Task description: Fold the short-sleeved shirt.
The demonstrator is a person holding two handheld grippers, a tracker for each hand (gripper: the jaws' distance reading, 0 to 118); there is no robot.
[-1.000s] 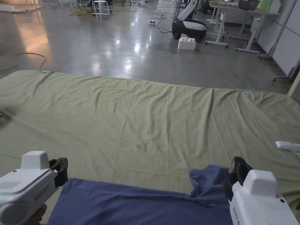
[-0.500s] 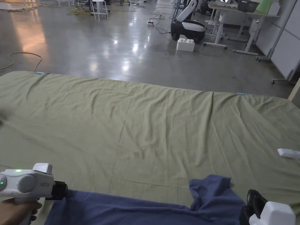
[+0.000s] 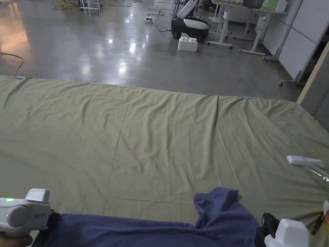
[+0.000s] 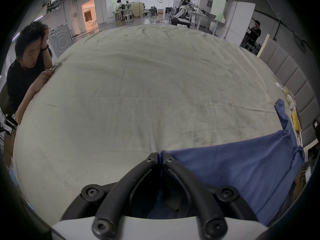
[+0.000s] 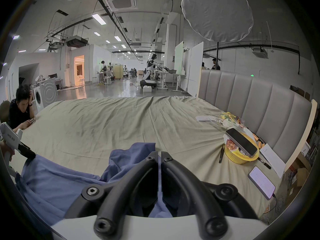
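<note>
A blue short-sleeved shirt [image 3: 144, 230] lies stretched along the near edge of the green bed sheet [image 3: 144, 135], with a crumpled sleeve [image 3: 218, 202] sticking up on its right side. My left gripper [image 3: 53, 218] sits at the shirt's left end. In the left gripper view its jaws [image 4: 160, 157] are shut, with the blue fabric's edge [image 4: 233, 171] pinched between them. My right gripper [image 3: 265, 225] is low at the shirt's right end. In the right gripper view its jaws [image 5: 159, 155] are closed over bunched shirt cloth [image 5: 57, 179]. The left gripper [image 5: 32, 155] also appears there, holding the far corner.
A white remote [image 3: 300, 160] lies near the bed's right side. A yellow bowl with a phone on top [image 5: 240, 150], a second phone [image 5: 261, 182] and papers sit by the padded headboard [image 5: 251, 94]. A person [image 4: 26, 67] leans on the bed's far left edge.
Both grippers have dropped lower toward the near edge. The left one has turned on its side at the shirt's left corner. The camera has shifted right.
</note>
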